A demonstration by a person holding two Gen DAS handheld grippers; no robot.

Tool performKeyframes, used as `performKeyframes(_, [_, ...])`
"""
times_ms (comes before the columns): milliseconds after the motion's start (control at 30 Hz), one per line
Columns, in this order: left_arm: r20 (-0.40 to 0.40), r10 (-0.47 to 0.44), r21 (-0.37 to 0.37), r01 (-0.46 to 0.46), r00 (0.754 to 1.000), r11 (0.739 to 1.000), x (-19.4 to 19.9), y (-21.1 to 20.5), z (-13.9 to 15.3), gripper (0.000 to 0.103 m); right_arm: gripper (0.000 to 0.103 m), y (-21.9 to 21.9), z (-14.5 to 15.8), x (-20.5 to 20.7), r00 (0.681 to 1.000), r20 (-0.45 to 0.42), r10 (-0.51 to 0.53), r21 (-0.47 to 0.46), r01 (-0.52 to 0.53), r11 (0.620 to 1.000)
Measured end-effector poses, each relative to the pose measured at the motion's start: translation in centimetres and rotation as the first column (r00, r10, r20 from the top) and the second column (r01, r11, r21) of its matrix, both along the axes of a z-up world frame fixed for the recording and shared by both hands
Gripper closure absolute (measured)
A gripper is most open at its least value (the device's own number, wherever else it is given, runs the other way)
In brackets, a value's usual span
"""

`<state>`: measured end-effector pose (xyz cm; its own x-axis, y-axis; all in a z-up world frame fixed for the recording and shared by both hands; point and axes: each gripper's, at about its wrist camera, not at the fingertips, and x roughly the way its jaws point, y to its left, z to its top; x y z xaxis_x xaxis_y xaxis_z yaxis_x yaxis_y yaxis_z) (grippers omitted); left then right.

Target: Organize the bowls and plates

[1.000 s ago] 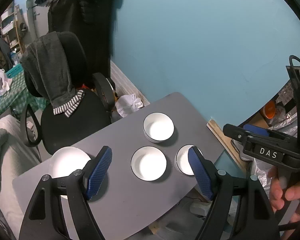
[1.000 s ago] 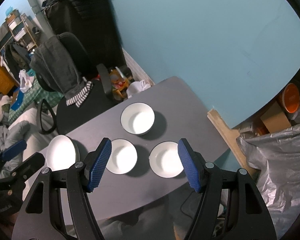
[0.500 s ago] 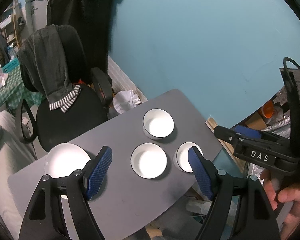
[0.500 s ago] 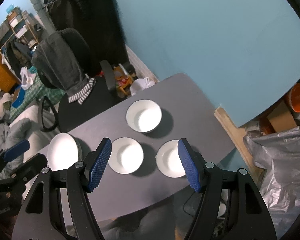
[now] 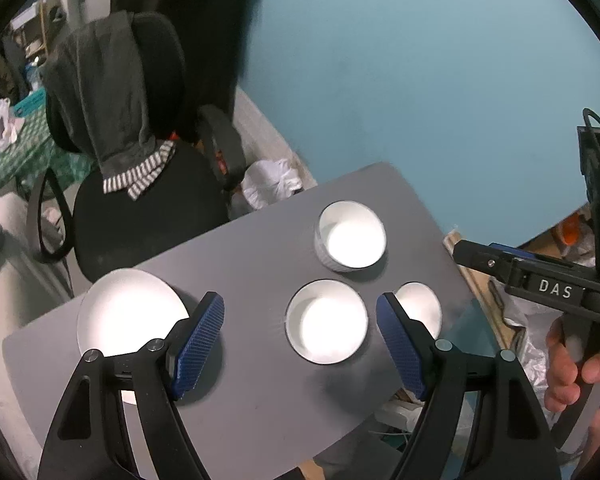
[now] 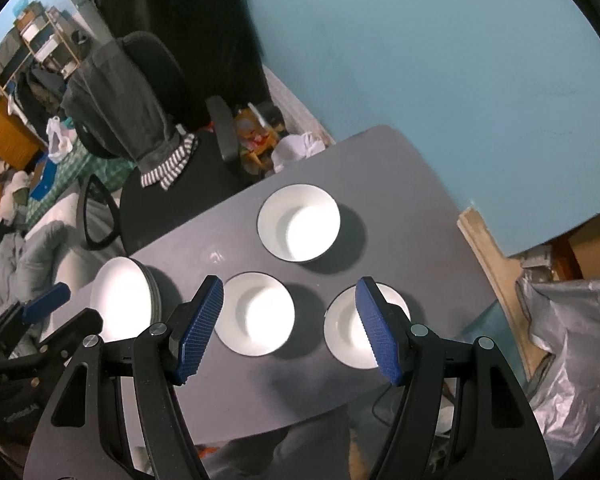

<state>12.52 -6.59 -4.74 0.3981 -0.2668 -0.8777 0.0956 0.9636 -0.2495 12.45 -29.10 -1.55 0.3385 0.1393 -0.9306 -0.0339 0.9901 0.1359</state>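
Bench (image 6: pixel 400 184): grey top with rounded corners, set against a teal wall (image 6: pixel 420 40); carries all the crockery listed below.

Office chair (image 6: pixel 172 184): black, at the far left side of the bench, with a dark grey garment (image 6: pixel 124 104) with striped cuffs draped over its backrest.

Stack of plates (image 6: pixel 120 296): white, at the left end of the bench, well apart from the bowls.

Deep bowl (image 6: pixel 299 222): white with a dark rim, farthest from the cameras, upright.

Middle bowl (image 6: pixel 254 313): white, shallow, near the front edge, between the stack and the right-hand bowl.

Right-hand bowl (image 6: pixel 354 330): white, shallow, just beside the middle bowl, apart from it; partly hidden behind a blue pad.

Left gripper (image 5: pixel 300 340): above the bench, pointing down; jaws stand wide apart with nothing between them.

Right gripper (image 6: pixel 288 328): above the two front bowls; jaws spread, holding nothing. A hand (image 5: pixel 580 364) grips its handle.
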Motion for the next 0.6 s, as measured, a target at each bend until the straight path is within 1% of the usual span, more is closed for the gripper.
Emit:
performKeyframes(100, [-0.035, 0.018, 0.006, -0.018, 0.999, 1.0, 0.6, -0.1, -1.6, 0.023, 0.035, -0.1, -1.8, 1.0, 0.999, -0.031, 0.019, 0.01, -0.019, 1.0])
performKeyframes(167, [-0.045, 0.025, -0.003, -0.025, 0.999, 1.0, 0.8, -0.2, -2.5, 0.023, 0.035, -0.1, -3.1, 1.5, 0.998, -0.052, 0.037, 0.014, -0.036, 0.999])
performKeyframes(300, [-0.084, 0.04, 0.011, -0.039, 0.996, 0.999, 1.5, -0.6, -4.7, 0.023, 0.035, -0.2, -5.2, 2.1, 0.994, -0.085, 0.071, 0.028, -0.069, 0.997])
performKeyframes(333, [-0.1, 0.049, 0.021, -0.047, 0.994, 0.999, 1.6, -0.6, -5.5, 0.023, 0.035, 0.0, -5.7, 2.3, 0.992, -0.093, 0.082, 0.036, -0.079, 0.996])
performKeyframes(400, [-0.127, 0.053, 0.018, -0.051, 0.991, 0.999, 1.8, -0.7, -6.7, 0.023, 0.035, 0.1, -6.9, 2.8, 0.988, -0.112, 0.104, 0.054, -0.099, 0.994])
performKeyframes(600, [-0.182, 0.079, 0.03, -0.075, 0.98, 0.997, 2.2, -1.2, -10.0, 0.023, 0.035, 0.1, -10.3, 3.6, 0.973, -0.175, 0.152, 0.056, -0.144, 0.988])
